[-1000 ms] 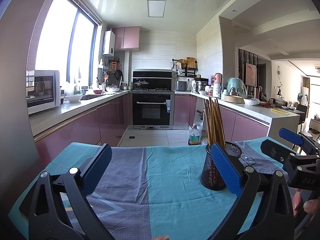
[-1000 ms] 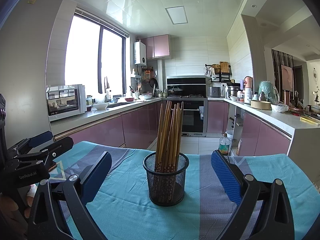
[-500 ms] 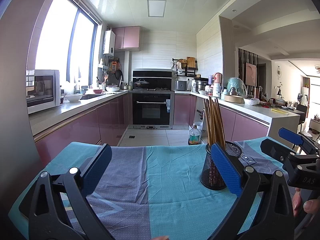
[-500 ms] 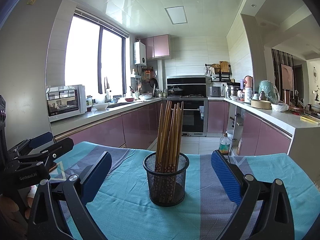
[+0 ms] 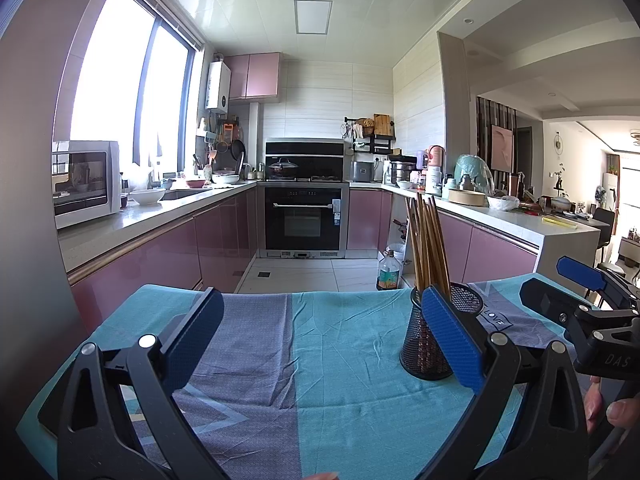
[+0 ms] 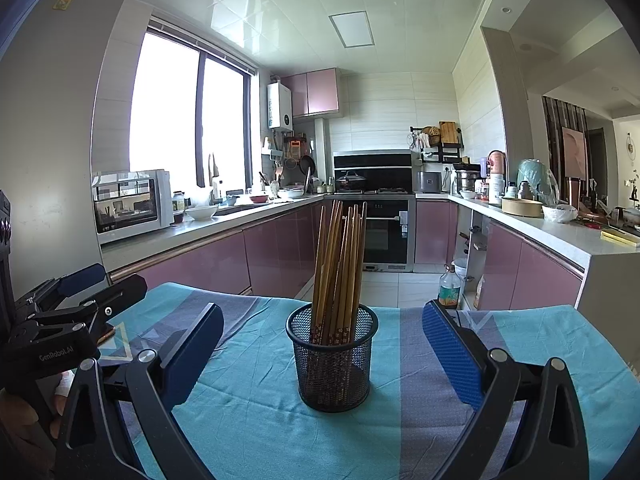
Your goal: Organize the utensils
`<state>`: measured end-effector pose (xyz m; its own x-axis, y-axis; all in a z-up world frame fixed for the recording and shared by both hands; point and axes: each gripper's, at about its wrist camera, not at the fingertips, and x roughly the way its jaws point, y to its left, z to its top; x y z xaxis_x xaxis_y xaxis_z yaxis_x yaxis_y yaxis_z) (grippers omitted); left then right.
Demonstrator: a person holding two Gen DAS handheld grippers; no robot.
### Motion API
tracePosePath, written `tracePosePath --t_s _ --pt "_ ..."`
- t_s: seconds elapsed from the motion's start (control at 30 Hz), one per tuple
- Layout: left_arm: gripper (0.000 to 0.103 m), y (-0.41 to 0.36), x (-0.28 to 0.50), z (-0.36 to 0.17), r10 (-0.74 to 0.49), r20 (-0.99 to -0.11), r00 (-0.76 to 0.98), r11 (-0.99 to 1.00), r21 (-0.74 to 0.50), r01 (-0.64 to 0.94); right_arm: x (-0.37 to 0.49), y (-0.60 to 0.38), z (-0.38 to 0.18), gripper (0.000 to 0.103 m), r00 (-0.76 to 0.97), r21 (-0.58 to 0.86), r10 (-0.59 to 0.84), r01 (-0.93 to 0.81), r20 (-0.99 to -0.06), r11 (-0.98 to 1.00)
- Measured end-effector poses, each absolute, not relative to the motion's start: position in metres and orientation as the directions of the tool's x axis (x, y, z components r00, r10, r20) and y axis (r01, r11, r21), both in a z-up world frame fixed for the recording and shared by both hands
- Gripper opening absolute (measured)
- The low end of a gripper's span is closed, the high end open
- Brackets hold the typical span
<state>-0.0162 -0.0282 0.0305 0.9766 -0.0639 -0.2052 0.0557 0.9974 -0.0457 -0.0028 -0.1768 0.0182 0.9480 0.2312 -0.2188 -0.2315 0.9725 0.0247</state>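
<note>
A black mesh cup (image 6: 333,364) stands upright on the teal and purple tablecloth (image 6: 248,408), holding several brown chopsticks (image 6: 340,264). My right gripper (image 6: 322,352) is open, its blue pads wide apart on either side of the cup and a little short of it. In the left wrist view the same cup (image 5: 420,344) with its chopsticks (image 5: 426,240) sits partly behind my right pad. My left gripper (image 5: 320,344) is open over bare cloth (image 5: 340,360), left of the cup. Each gripper shows in the other's view: the right gripper (image 5: 580,288) and the left gripper (image 6: 84,288).
Beyond the table's far edge lies a kitchen aisle with pink cabinets, an oven (image 5: 304,220) and a bottle (image 6: 449,288) on the floor. A microwave (image 6: 130,204) sits on the left counter. A hand (image 5: 612,404) holds the right gripper at the frame's edge.
</note>
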Motion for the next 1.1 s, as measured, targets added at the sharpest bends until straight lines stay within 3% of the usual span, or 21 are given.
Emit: tracePosePath --t_s 1.1 --pt "0.098 -0.0277 -0.0154 0.0281 -0.06 -0.208 0.976 0.997 -0.054 0.05 -0.0041 -0.1778 0.0172 0.096 0.95 0.024 0.228 -0.228 -0.214 0.973"
